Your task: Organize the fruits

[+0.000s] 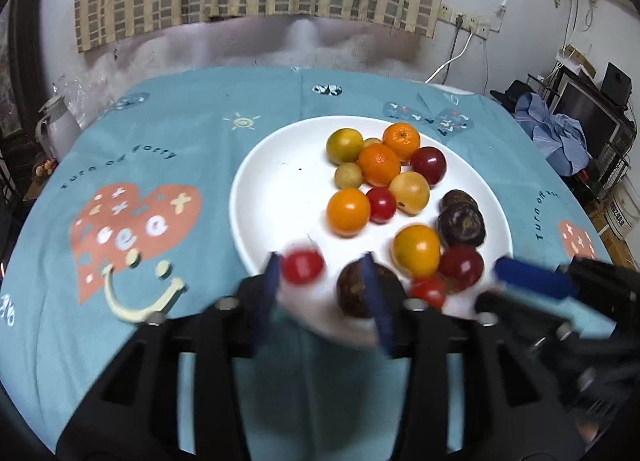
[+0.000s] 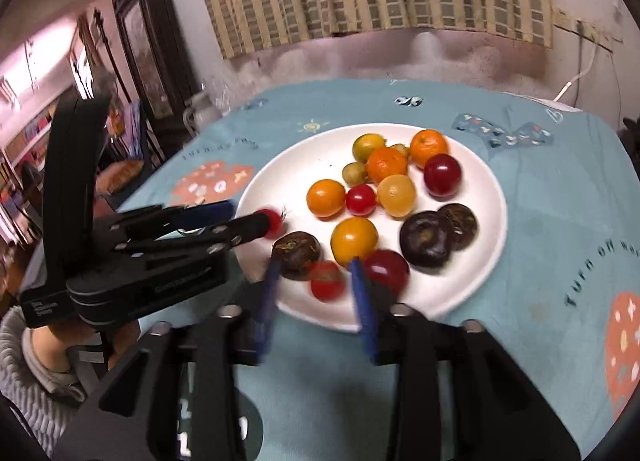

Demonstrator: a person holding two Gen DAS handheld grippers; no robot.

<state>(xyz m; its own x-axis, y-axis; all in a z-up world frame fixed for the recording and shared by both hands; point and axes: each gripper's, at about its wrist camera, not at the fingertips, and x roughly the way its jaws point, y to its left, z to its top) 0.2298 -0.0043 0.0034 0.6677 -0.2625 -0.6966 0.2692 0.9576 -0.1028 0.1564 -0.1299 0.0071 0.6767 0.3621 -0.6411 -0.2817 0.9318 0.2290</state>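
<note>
Fruit all sits on one white plate (image 1: 256,181) on the blue tablecloth (image 1: 192,125), mostly crowded to its right and far side, so I judge sorting has barely begun. My left gripper (image 1: 324,287) stands at the plate's near left rim, jaws wide apart, with one small red tomato (image 1: 302,267) between the fingers near the left pad, not pinched as far as I can tell. My right gripper (image 2: 316,297) comes in from the near edge, jaws likewise spread, framing another small red tomato (image 2: 328,281) without closing on it. Both seem aimed at the little tomatoes because those lie loose at the near rim, easy to reach.

By my count:
- three small red tomatoes
- two larger dark red fruits
- three dark brown-purple ones
- two mandarins
- three smooth orange-yellow fruits
- one greenish-yellow fruit
- two small green ones, one half hidden
</note>
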